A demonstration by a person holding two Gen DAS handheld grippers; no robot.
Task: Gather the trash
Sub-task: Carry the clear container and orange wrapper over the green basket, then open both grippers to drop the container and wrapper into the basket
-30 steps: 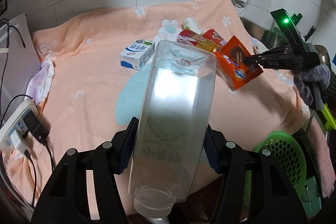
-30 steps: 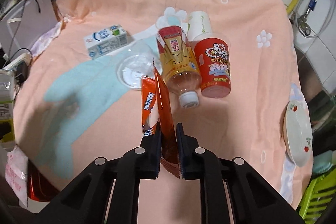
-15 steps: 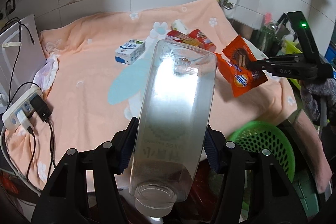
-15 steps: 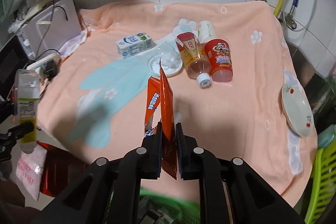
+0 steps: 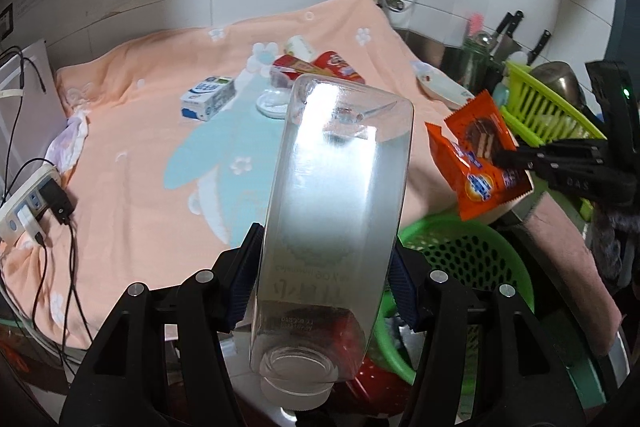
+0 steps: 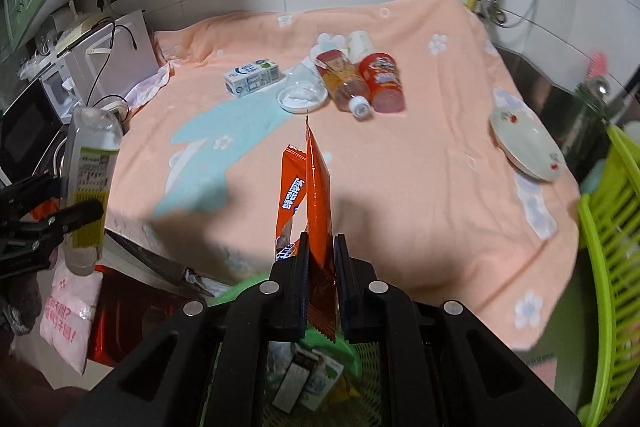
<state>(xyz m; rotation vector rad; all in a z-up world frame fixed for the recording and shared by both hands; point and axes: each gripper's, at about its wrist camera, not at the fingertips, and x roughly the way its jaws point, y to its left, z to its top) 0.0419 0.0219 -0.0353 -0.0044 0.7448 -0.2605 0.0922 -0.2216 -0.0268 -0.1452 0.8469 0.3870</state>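
Observation:
My left gripper (image 5: 322,275) is shut on a clear empty plastic bottle (image 5: 336,195), held cap-end toward the camera just off the table's front edge. My right gripper (image 6: 322,255) is shut on two orange snack wrappers (image 6: 316,187), which hang above a green mesh basket (image 6: 360,367). The left wrist view shows these wrappers (image 5: 476,163) over the basket's rim (image 5: 460,251). The bottle (image 6: 90,179) appears at the left of the right wrist view. On the peach towel (image 6: 400,167) lie a milk carton (image 6: 252,77), a clear lid (image 6: 302,95), a drink bottle (image 6: 344,79), a red cup (image 6: 380,81) and a paper cup (image 6: 362,43).
A small plate (image 6: 526,143) rests near the towel's right edge. A lime-green dish rack (image 6: 612,227) stands to the right. A power strip with cables (image 5: 28,203) lies on the left edge. The basket holds a carton and other scraps. Tiled wall with pipes behind.
Both grippers have drawn back from the table with their loads. The towel and its items look farther away, and the green basket has come into view under the wrappers.

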